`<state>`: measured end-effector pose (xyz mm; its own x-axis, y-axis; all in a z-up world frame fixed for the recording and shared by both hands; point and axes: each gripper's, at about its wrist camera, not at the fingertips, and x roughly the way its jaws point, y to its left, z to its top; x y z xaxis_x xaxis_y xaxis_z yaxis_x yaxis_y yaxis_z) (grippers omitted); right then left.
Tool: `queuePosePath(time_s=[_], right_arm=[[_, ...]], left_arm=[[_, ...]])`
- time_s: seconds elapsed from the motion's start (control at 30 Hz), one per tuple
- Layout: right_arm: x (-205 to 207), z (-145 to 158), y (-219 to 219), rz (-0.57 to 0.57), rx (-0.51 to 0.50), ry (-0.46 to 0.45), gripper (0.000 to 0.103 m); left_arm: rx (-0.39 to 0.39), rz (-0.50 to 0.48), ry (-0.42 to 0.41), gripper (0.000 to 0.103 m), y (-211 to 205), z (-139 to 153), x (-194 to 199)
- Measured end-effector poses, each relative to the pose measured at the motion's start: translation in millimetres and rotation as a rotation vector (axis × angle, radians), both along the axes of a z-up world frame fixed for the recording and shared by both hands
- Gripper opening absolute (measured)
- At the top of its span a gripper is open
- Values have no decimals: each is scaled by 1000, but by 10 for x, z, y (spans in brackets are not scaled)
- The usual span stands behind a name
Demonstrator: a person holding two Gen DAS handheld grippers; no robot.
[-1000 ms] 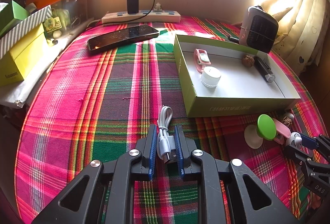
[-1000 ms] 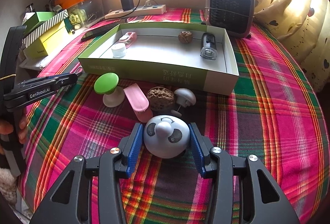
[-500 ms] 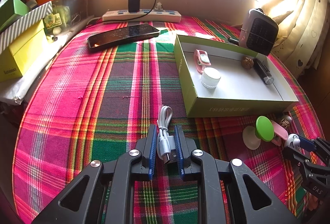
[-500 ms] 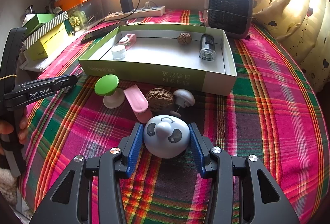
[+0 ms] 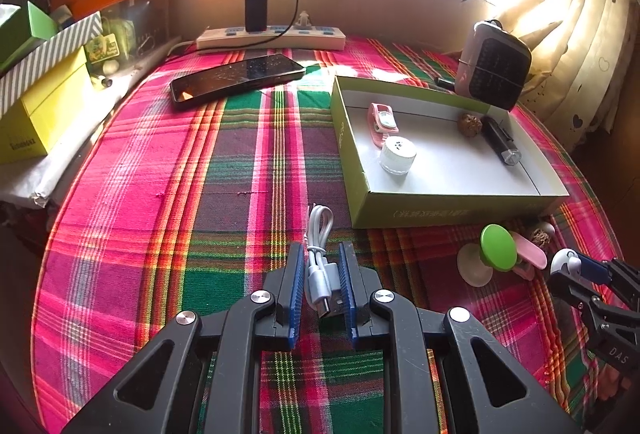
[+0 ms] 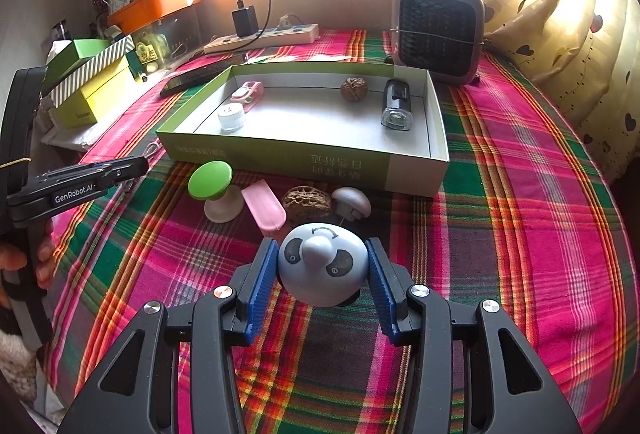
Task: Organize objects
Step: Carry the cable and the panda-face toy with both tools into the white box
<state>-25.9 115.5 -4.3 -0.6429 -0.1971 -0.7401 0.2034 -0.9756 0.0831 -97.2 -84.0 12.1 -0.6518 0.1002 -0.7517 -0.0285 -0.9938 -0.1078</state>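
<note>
My left gripper (image 5: 322,276) is shut on a coiled white USB cable (image 5: 320,258), held above the plaid cloth. My right gripper (image 6: 322,272) is shut on a pale blue panda-faced toy (image 6: 322,266); it also shows in the left wrist view (image 5: 564,262). A green-walled shallow box (image 6: 280,154) holds a pink watch-like item (image 6: 248,94), a white cap (image 6: 231,116), a walnut (image 6: 354,89) and a black cylinder (image 6: 396,104). In front of the box lie a green-topped mushroom piece (image 6: 212,182), a pink scoop (image 6: 264,208), a second walnut (image 6: 306,200) and a small grey mushroom (image 6: 352,200).
A black phone (image 5: 236,76) lies at the back of the table, with a power strip and charger (image 5: 272,34) behind it. A small heater (image 6: 438,28) stands at the back right. Yellow and green boxes (image 5: 36,106) sit at the left. A curtain hangs at the right.
Both grippers have risen slightly with their objects still held; the left view has shifted a little. Nothing was let go.
</note>
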Motion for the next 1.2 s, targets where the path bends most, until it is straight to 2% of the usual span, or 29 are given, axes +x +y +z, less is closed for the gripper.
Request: queuePosePath(time_s=[0.63, 1.2], right_arm=[[-70, 246, 55, 5, -4, 54, 46], [-586, 429, 10, 44, -19, 72, 46]], left_arm=[[37, -62, 54, 16, 99, 310, 66], [42, -111, 49, 16, 298, 384, -204]])
